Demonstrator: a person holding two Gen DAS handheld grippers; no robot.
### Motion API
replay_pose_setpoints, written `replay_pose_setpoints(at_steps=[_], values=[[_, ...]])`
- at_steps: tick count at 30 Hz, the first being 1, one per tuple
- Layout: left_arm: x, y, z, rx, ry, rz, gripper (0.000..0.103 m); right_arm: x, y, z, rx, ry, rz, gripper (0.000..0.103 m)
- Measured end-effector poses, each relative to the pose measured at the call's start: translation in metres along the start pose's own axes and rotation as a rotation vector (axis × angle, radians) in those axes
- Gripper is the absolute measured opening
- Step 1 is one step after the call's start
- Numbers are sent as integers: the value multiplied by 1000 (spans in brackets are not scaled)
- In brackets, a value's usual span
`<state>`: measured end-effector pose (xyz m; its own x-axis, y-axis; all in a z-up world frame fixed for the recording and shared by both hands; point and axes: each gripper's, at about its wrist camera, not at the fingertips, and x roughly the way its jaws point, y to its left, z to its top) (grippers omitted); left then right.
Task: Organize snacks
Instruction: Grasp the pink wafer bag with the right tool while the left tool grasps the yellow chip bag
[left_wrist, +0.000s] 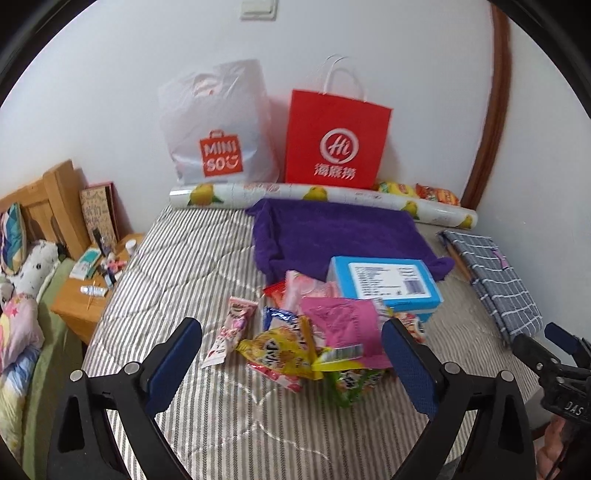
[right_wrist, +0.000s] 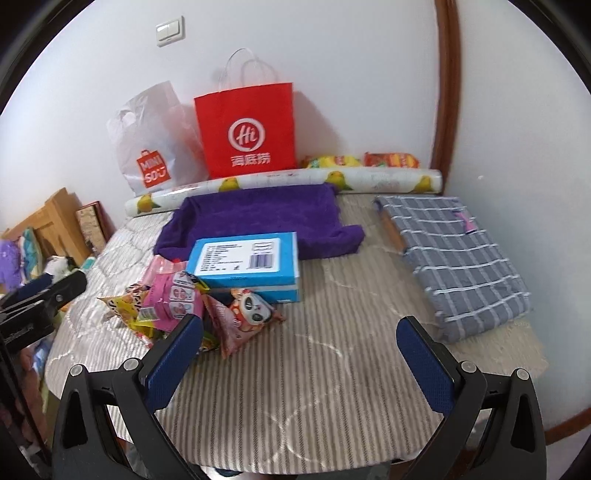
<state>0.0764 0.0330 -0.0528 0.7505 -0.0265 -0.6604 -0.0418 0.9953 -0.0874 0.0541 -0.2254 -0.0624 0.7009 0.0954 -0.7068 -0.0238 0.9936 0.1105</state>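
A heap of snack packets (left_wrist: 314, 343) lies on the striped bed cover (left_wrist: 177, 280), next to a blue box (left_wrist: 388, 284). In the right wrist view the heap (right_wrist: 173, 306) lies left of centre, with a panda packet (right_wrist: 247, 314) in front of the blue box (right_wrist: 247, 258). My left gripper (left_wrist: 291, 354) is open, hovering just before the heap, holding nothing. My right gripper (right_wrist: 301, 354) is open and empty above bare cover, right of the heap. A red paper bag (left_wrist: 336, 144) and a white Miniso bag (left_wrist: 218, 129) stand against the wall.
A purple towel (left_wrist: 332, 232) lies behind the box. A fruit-print roll (left_wrist: 321, 201) lies along the wall, with more snack packets (right_wrist: 365, 160) behind it. A folded grey checked cloth (right_wrist: 454, 254) lies at the right. A wooden nightstand (left_wrist: 85, 295) with small items stands left.
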Motion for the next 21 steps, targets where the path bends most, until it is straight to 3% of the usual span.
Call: replay_pose_setpoints(at_steps=[8, 21], values=[[25, 31, -1, -36, 28, 45, 99, 34, 13, 2, 18, 48, 71, 97], [62, 77, 1, -94, 90, 47, 99, 81, 88, 15, -81, 119, 169, 97]])
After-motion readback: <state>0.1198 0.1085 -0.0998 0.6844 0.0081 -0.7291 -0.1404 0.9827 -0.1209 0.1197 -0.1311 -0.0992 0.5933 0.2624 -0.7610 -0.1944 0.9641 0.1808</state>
